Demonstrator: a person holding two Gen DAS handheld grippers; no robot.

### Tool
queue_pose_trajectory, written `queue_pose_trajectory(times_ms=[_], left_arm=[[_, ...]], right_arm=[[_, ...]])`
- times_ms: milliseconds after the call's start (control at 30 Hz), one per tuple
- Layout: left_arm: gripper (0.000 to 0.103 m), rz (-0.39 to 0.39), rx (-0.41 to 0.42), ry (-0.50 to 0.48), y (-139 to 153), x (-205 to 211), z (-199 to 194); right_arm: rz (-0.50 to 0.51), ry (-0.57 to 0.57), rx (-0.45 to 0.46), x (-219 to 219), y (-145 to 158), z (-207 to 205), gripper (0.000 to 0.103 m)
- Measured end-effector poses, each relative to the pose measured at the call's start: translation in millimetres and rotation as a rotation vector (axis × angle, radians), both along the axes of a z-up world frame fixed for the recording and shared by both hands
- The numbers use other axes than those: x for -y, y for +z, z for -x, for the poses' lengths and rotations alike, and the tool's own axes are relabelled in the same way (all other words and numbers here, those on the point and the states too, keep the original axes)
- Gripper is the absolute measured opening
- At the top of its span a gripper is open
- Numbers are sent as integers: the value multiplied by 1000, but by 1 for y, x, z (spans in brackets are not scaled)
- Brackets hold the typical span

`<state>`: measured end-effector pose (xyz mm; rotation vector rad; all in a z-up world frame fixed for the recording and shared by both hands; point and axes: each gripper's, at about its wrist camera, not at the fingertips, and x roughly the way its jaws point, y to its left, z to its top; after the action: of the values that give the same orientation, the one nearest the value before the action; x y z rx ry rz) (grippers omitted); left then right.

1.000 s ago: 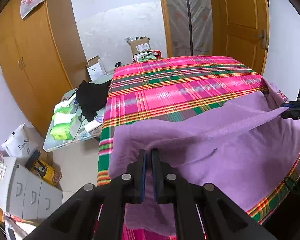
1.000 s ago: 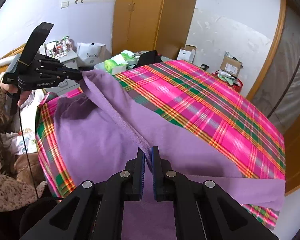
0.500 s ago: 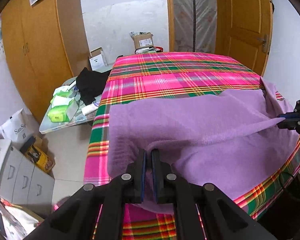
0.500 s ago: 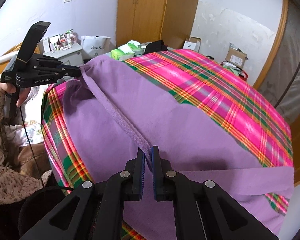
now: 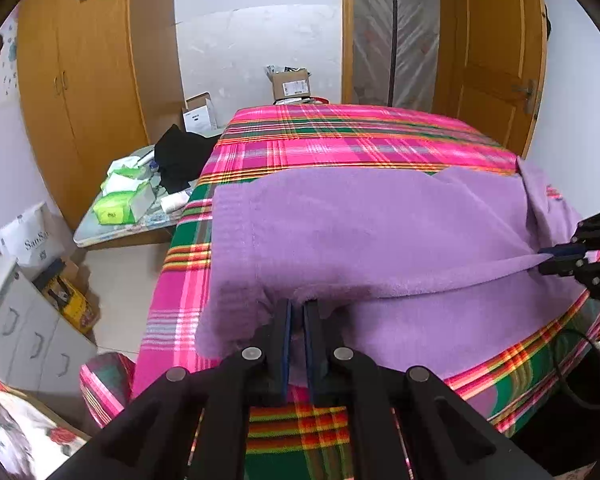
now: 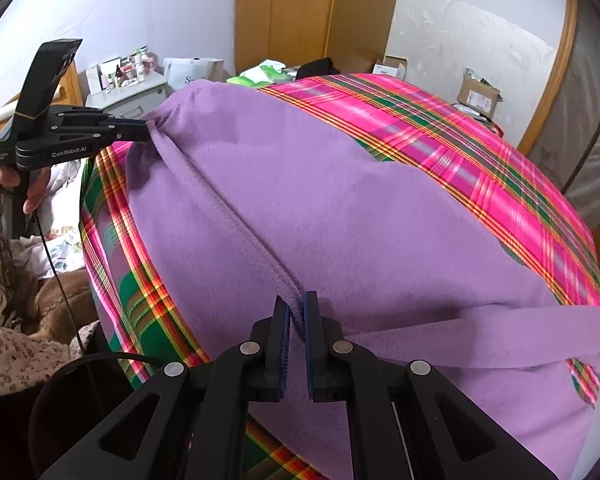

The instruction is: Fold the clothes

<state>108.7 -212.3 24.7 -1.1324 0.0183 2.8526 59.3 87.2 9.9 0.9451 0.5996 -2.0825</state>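
A purple fleece garment [image 5: 380, 232] lies spread over the near half of a bed with a pink and green plaid cover [image 5: 340, 136]. My left gripper [image 5: 296, 308] is shut on the garment's hem at the near left corner. My right gripper [image 6: 296, 304] is shut on the same hem further along, and the hem runs taut between the two as a raised ridge [image 6: 228, 216]. In the right wrist view the left gripper [image 6: 140, 134] pinches the cloth at the far left, held by a hand [image 6: 32, 196]. The right gripper [image 5: 556, 256] shows at the right edge of the left wrist view.
A low side table [image 5: 120, 224] with tissue packs and a black cloth stands left of the bed. Wooden wardrobes [image 5: 80, 92], cardboard boxes [image 5: 290, 84] and a door [image 5: 496, 60] line the far walls. A grey drawer unit [image 5: 24, 340] sits at the near left.
Both grippers have carried the held hem back toward the near edge of the bed, and the purple garment now lies flatter and wider over the cover.
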Motion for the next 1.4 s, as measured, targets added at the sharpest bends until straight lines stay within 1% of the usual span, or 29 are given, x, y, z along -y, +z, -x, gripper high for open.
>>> queue_pose_trajectory(times_ms=[100, 200, 300, 367, 500, 600, 667, 733, 800, 833, 867, 933, 1000, 1033, 1100, 1133, 1200, 1300, 1400], left_arm=[[9, -87, -4, 35, -2, 11, -9], [14, -163, 3, 70, -5, 22, -16], [23, -225, 19, 99, -9, 31, -18], [27, -297, 24, 116, -11, 37, -18], [29, -453, 30, 133, -16, 48, -17], [33, -583, 5, 129, -15, 57, -17], [37, -641, 12, 155, -16, 64, -13], [37, -708, 34, 193, -20, 72, -8], [37, -789, 64, 242, -28, 82, -4], [36, -814, 66, 255, -30, 85, -3], [28, -820, 69, 272, -31, 86, -2], [19, -796, 61, 283, -28, 84, -1], [12, -785, 50, 287, -24, 84, -1], [10, -794, 43, 289, -22, 84, 0], [7, -798, 34, 316, -19, 87, 0], [1, -798, 23, 324, -17, 88, -2], [0, -800, -4, 330, -13, 90, -5], [0, -791, -27, 324, -6, 90, -12], [0, -782, -7, 327, -9, 87, -14]], right_arm=[[8, -7, 3, -1, -3, -2, 7], [10, -15, 4, -3, -6, -4, 7], [15, -23, 3, -4, -8, -6, 7], [18, -28, -1, -5, -10, -7, 7], [18, -36, -17, -6, -11, -11, 7], [20, -39, -40, -5, -10, -14, 7], [21, -41, -55, -5, -10, -16, 7], [22, -42, -71, -5, -9, -18, 7], [23, -44, -86, -5, -9, -20, 7], [24, -45, -93, -5, -8, -21, 7], [25, -45, -103, -5, -7, -22, 7], [29, -43, -130, -6, -2, -25, 7], [32, -42, -144, -7, 1, -28, 7], [33, -44, -149, -7, 3, -29, 7], [43, -47, -160, -8, 7, -31, 7], [49, -45, -164, -9, 10, -32, 7], [57, -38, -180, -9, 16, -36, 5], [74, -7, -197, -7, 25, -45, 4], [55, 20, -206, -2, 24, -50, 4]])
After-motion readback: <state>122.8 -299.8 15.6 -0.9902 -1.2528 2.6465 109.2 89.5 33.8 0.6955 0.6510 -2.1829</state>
